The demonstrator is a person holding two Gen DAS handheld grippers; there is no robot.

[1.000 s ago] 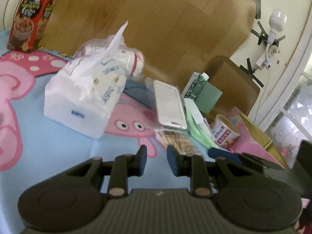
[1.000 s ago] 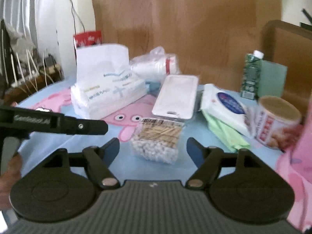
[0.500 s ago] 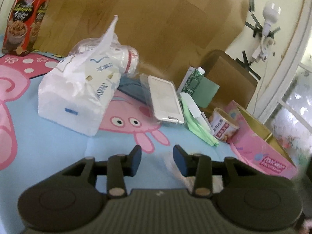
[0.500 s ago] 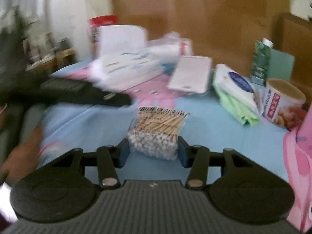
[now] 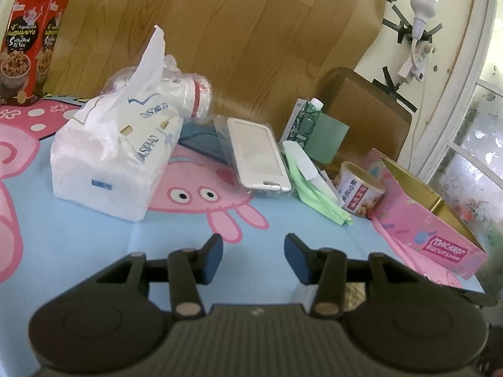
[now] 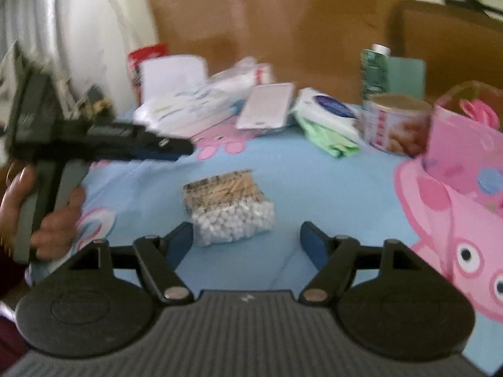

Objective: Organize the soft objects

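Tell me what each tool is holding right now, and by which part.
Nothing. The right tool is open behind the cotton swab pack; the left tool is open over bare cloth.

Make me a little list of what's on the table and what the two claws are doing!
left claw: open, holding nothing, above the blue tablecloth
right claw: open, holding nothing
cotton swab bag: lying on the tablecloth just ahead of the right claw, not gripped
tissue pack: left part of the table, one tissue sticking up
phone case: flat, in the middle
green cloth: right of the phone case
pink box: open, far right
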